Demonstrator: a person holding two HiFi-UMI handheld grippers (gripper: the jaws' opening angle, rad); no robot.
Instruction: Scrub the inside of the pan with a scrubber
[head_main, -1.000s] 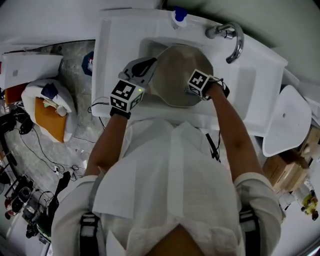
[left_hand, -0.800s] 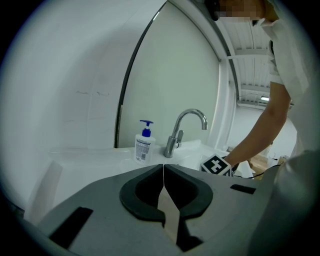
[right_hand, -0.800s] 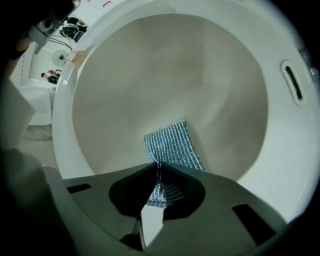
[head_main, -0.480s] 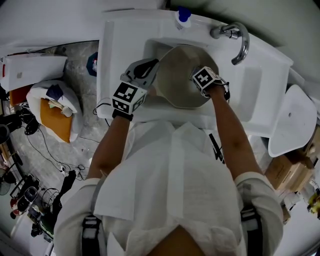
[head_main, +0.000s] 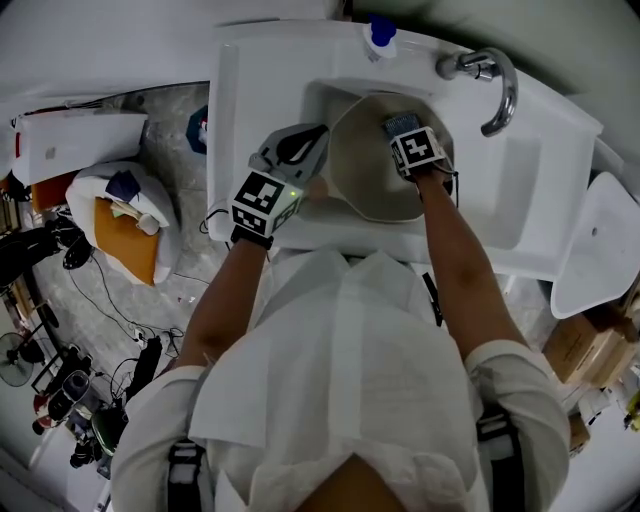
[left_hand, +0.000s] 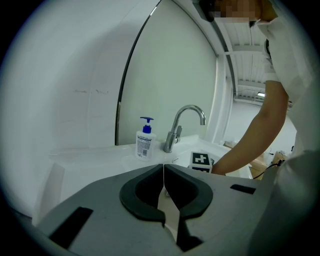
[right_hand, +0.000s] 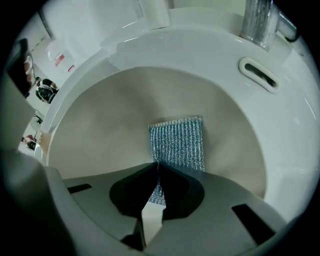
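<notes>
Surface: white sink (head_main: 250, 90), one moulded basin and surround, set against a pale wall. Grey speckled floor (head_main: 150, 115) to its left.

Pan (head_main: 365, 175) sits tilted inside the basin, beige inside facing up toward the person.

Scrubber (right_hand: 177, 142), blue-silver ribbed mesh, lies flat on the far inner wall of the pan, just under the rim nearest the tap (head_main: 490, 85).

Right tool (right_hand: 157, 167): pointing steeply down into the pan, jaws closed on the near edge of the scrubber.

Left tool (left_hand: 163, 167): at the pan's left rim, jaws together, a thin beige edge pinched between them. I read that edge as the pan's rim.

Around: soap bottle (left_hand: 144, 142) with a blue pump on the far edge of the sink, left of the tap. On the floor to the left, a white bag (head_main: 115, 225) with orange contents, a white box (head_main: 70, 145), loose cables (head_main: 90, 300). Cardboard box (head_main: 575, 350) at the right.

In the way: the person's right forearm (head_main: 455, 260) crosses the near sink edge and covers the pan's near right side.
</notes>
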